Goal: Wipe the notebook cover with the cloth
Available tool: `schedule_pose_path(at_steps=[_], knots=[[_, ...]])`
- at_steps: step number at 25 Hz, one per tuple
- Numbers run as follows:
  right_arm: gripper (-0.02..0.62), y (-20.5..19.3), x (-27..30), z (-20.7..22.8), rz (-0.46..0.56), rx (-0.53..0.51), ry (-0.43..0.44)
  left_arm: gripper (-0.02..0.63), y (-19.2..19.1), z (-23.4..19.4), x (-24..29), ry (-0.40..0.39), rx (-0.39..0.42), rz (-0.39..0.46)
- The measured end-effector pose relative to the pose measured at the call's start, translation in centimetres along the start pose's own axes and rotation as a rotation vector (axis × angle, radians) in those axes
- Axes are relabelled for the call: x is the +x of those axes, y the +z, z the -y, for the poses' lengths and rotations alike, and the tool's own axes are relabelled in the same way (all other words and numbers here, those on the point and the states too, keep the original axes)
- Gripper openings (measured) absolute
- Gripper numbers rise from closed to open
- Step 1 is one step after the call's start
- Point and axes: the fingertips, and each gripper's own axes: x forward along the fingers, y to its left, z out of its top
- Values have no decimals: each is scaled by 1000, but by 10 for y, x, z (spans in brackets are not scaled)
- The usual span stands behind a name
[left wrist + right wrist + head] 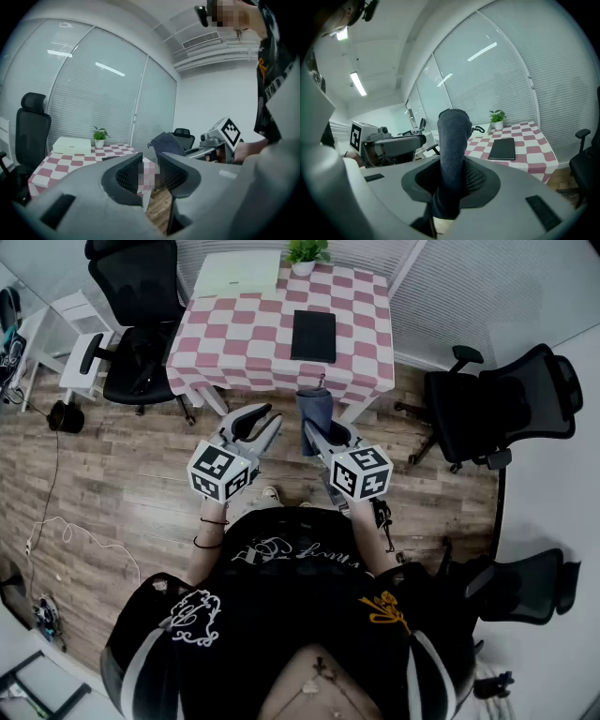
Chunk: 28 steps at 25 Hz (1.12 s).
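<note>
A black notebook (313, 335) lies flat on the pink-checked table (244, 343), also seen in the right gripper view as the notebook (503, 148). My right gripper (312, 433) is shut on a dark grey-blue cloth (315, 409), which stands up between the jaws, the cloth (453, 154) filling the middle of its own view. It hangs over the wood floor, short of the table's near edge. My left gripper (265, 427) is beside it, jaws slightly apart with nothing between them (150, 176).
A white box (237, 273) and a small potted plant (306, 252) sit at the table's far side. Black office chairs stand at the left (136, 324) and right (506, 409). Cables (56, 531) trail on the wooden floor at left.
</note>
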Motion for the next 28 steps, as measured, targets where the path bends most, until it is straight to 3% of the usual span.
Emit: schedule_pose_path(at_steps=[14, 22, 28], knots=[[91, 4, 12, 8, -10, -4, 5, 110, -5, -11, 9, -18, -11, -20], [91, 3, 31, 8, -28, -9, -28, 110, -12, -31, 4, -44, 8, -45], [91, -3, 41, 15, -76, -40, -63, 110, -22, -44, 1, -59, -25, -46]])
